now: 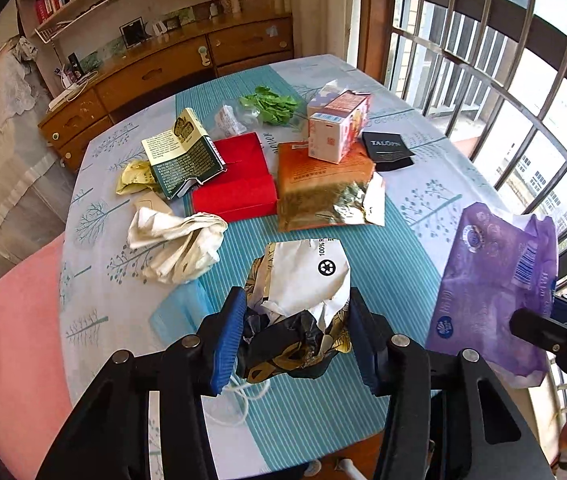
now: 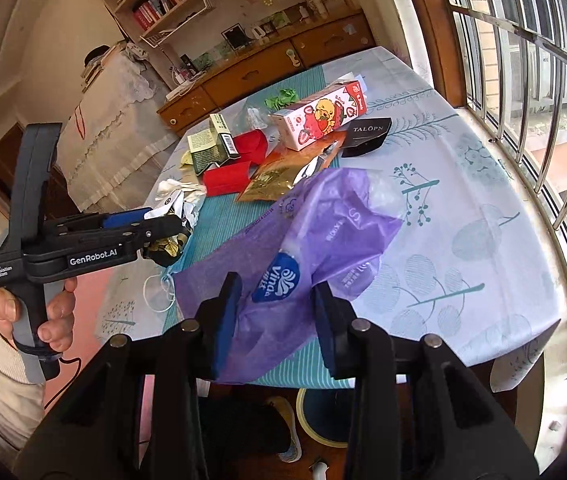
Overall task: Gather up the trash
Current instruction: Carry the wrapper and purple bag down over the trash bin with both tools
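Note:
My left gripper (image 1: 295, 300) is shut on a crumpled white, black and gold wrapper (image 1: 303, 276), held above the near part of the table (image 1: 415, 236). In the right wrist view the same left gripper (image 2: 169, 226) shows from the side in a person's hand, the wrapper (image 2: 173, 210) bulging between its blue pads. My right gripper (image 2: 279, 286) is shut on a purple plastic tissue bag (image 2: 323, 220), which drapes forward over the table's near edge. From the left wrist view the purple bag (image 1: 491, 280) hangs at the right.
Loose trash lies across the table: a red box (image 1: 239, 176), an orange-gold pouch (image 1: 323, 188), a pink carton (image 1: 335, 128), a black card (image 1: 387, 150), a green-and-white box (image 1: 183, 156), crumpled white paper (image 1: 179, 244), a blue mask (image 1: 179, 312). Window bars (image 1: 503, 80) run along the right.

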Demonstrator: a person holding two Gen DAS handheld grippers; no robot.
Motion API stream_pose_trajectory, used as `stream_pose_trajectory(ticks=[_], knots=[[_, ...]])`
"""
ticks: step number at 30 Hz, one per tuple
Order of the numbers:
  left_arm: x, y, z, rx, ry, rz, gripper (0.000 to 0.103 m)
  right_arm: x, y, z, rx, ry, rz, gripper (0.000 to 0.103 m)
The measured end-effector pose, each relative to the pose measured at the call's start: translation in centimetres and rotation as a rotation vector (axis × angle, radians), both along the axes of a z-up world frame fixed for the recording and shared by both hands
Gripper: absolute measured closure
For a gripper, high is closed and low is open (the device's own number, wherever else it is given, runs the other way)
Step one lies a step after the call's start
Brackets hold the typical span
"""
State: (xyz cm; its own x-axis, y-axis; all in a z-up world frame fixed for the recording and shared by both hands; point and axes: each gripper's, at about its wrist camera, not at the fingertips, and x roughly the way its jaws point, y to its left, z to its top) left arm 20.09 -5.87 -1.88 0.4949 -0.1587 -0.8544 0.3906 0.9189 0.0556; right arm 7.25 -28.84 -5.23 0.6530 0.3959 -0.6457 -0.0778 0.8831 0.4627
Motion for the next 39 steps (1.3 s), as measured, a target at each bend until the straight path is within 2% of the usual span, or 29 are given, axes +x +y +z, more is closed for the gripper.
stream_pose_trajectory(ticks=[6, 10, 15, 20, 26, 30, 31, 32, 36, 37, 39], knots=[[-8.6, 1.2, 1.8, -0.070, -0.030, -0.016, 0.054, -6.2, 1.4, 1.8, -0.032, -0.063, 0.024, 0.071], [-14.6, 2.3, 1.4, -0.112, -0.056, -0.007, 0.054, -10.1, 2.4, 1.5, -0.048, -0.056, 0.047, 0.071], [-20.2, 3.9, -1.9, -0.167, -0.024, 0.032, 0.054, -13.9, 4.3, -0.4, -0.091, -0.020, 0.078, 0.071], [-23.7, 5.0, -6.4, -0.173, 0.014, 0.064, 0.054, -16.3, 6.0, -3.7, -0.131, 0.030, 0.093, 0.071], [-24.9, 5.3, -11.2, -0.177, 0.025, 0.094, 0.053, -17.2, 7.4, -7.5, -0.175, 0.102, 0.090, 0.071], [-24.6, 5.2, -14.2, -0.176, 0.037, 0.118, 0.053, -16.5, 7.8, -9.9, -0.197, 0.152, 0.076, 0.071], [-24.3, 5.2, -15.0, -0.180, 0.041, 0.124, 0.053, -15.9, 7.9, -11.5, -0.211, 0.184, 0.070, 0.071], [-24.2, 5.1, -15.8, -0.180, 0.046, 0.131, 0.053, -15.9, 7.9, -11.5, -0.211, 0.184, 0.070, 0.071], [-22.8, 4.9, -19.6, -0.188, 0.108, 0.157, 0.053, -14.6, 7.8, -15.1, -0.197, 0.268, 0.047, 0.071], [-22.4, 4.9, -20.6, -0.195, 0.123, 0.163, 0.053, -13.7, 7.5, -17.2, -0.180, 0.313, 0.029, 0.071], [-21.8, 4.6, -22.4, -0.200, 0.137, 0.170, 0.053, -13.3, 7.5, -18.2, -0.182, 0.333, 0.023, 0.071]])
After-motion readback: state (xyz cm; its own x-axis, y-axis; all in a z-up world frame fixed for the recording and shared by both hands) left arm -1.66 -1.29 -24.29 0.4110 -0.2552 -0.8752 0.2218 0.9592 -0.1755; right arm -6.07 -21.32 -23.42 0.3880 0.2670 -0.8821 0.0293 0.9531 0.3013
